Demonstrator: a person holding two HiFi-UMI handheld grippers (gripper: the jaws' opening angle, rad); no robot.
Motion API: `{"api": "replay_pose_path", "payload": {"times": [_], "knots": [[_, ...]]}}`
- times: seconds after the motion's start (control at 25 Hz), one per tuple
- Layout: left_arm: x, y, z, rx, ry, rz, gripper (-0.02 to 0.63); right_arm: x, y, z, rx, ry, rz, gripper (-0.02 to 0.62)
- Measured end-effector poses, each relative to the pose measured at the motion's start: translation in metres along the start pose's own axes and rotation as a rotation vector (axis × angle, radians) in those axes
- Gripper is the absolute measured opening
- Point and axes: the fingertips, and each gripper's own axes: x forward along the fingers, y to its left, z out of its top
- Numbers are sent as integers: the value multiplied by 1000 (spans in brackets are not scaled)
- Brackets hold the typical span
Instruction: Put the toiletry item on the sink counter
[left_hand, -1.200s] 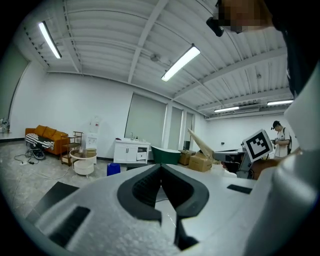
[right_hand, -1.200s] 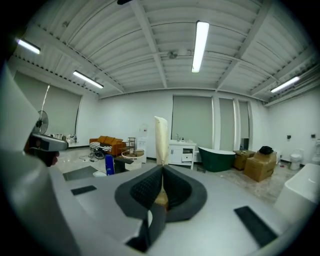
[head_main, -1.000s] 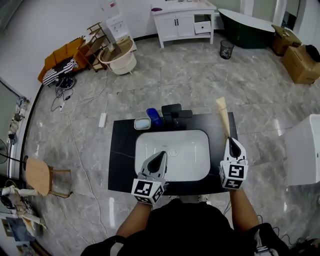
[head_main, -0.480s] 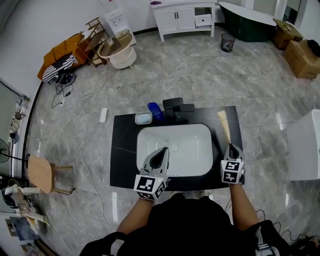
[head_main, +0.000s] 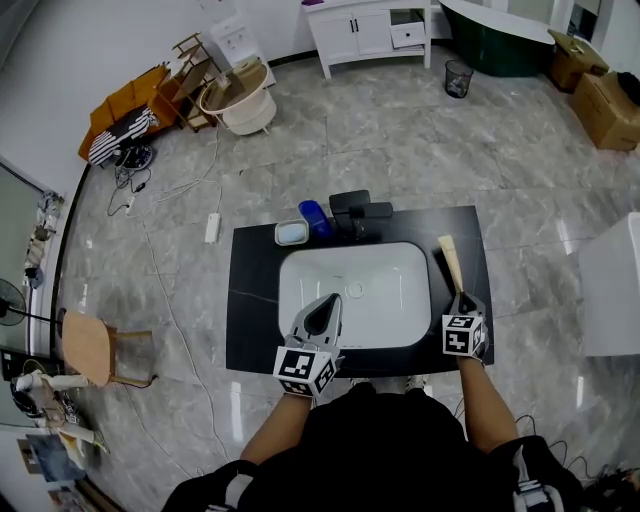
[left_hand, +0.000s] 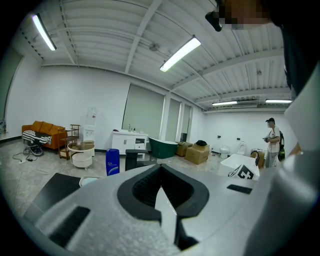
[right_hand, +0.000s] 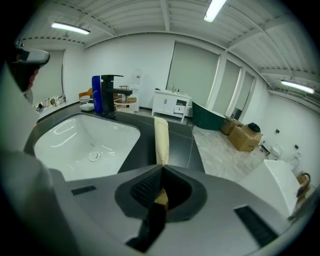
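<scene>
Your L gripper, jaws pressed together & empty, sits at the 6 o'clock rim of the basin. Your R gripper pinches the near end of the tan toiletry item. Its long axis points twd 12, over the counter at the basin's 3 o'clock.

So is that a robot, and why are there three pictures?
No robot: a person holds a two-jaw gripper in each hand. One picture comes from a camera on the person's head, looking down; the other two come from cameras on the grippers, looking along their jaws. Below is a black sink counter with a white basin, black faucet, blue bottle and small pale dish. The right gripper is shut on a long cream-coloured toiletry item, over the counter right of the basin. The left gripper is shut, empty.
</scene>
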Motion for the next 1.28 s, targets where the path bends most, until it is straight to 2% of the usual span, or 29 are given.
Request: {"api": "replay_pose_path", "payload": {"times": [0.32, 0.48, 0.6, 0.76, 0.8, 0.84, 0.88, 1.08, 1.28], "knots": [[-1, 2, -4, -8, 7, 5, 9, 14, 4, -16, -11, 61, 4, 17], [-1, 2, -5, -11, 5, 2, 9, 17, 6, -18, -21, 75, 22, 49], [-2, 1, -6, -12, 5, -1, 9, 19, 10, -22, -9, 80, 45, 98], [-3, -2, -7, -15, 7, -4, 9, 20, 11, -23, 8, 87, 61, 109], [-4, -2, -7, -16, 7, -4, 9, 18, 11, -21, 14, 85, 69, 131], [-5, -3, -7, -16, 7, -4, 9, 16, 11, -18, 21, 77, 76, 169], [-5, -3, -6, -16, 6, -4, 9, 12, 9, -13, 29, 60, 79, 181], [-7, -6, -5, -15, 3, -5, 9, -19, 6, 23, 84, -59, 101, 183], [-4, -11, -1, -11, -8, -14, 9, -55, 0, 78, 90, -206, 114, 172]]}}
